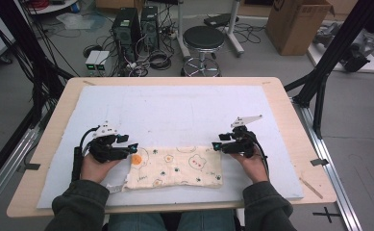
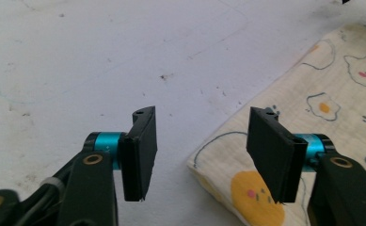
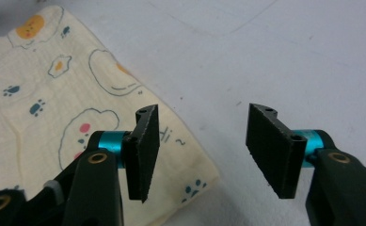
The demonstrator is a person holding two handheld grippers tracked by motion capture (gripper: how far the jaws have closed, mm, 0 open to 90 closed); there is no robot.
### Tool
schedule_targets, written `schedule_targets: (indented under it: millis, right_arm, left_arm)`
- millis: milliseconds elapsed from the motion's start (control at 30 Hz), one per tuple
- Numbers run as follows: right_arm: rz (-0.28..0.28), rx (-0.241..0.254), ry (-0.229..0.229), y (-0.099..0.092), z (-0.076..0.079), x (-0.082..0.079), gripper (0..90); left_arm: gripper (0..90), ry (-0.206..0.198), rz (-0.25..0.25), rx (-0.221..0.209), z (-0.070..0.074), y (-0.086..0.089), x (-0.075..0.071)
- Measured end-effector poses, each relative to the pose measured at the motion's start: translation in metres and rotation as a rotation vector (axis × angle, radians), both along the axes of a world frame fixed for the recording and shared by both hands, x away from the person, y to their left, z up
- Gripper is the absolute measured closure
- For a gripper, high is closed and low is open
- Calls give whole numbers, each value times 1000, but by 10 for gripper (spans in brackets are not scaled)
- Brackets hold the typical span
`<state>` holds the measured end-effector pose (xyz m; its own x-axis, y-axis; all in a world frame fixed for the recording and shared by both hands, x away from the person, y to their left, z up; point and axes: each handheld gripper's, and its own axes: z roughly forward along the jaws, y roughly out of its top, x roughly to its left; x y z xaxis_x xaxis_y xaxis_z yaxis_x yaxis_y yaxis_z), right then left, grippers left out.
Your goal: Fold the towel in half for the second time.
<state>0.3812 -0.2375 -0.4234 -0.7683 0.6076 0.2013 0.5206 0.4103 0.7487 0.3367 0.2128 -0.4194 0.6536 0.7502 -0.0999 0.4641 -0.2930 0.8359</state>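
Observation:
A folded cream cloth [image 1: 175,166] printed with eggs, paw marks and little faces lies flat near the front of the white mat [image 1: 175,110]. My left gripper [image 1: 130,148] hovers at the cloth's far left corner, jaws apart. In the left gripper view the cloth's corner [image 2: 227,155] lies between and under the pads [image 2: 140,153], which do not press on it. My right gripper [image 1: 218,145] stands at the far right corner, jaws apart. In the right gripper view the cloth's edge [image 3: 190,155] runs under the left pad [image 3: 145,150], and bare mat shows between the pads.
The mat covers a wooden table [image 1: 290,120] whose front edge is close to the person's sleeves. On the floor beyond the table stand a black stool [image 1: 203,41], computer towers [image 1: 127,29] with cables, and a cardboard box [image 1: 297,24].

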Motion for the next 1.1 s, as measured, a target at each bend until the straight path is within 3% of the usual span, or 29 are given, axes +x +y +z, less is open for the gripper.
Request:
schedule_targets:
  millis: [300,500,567,833,1100]
  right_arm:
    - [-8,-19,49,-3,-8,1,539]
    - [-19,-10,56,-8,-10,0,581]
    - [-13,-15,56,-7,-10,0,600]
    - [39,-98,55,4,-14,-2,695]
    - [40,-105,45,5,-15,-4,769]
  left_arm:
    - [551,59,-30,22,-10,-5,8]
    - [590,68,-44,31,-12,-8,8]
    - [608,88,-46,58,-13,-8,8]
    - [632,144,-57,94,-20,-11,10]
    - [680,137,-61,94,-20,-10,10]
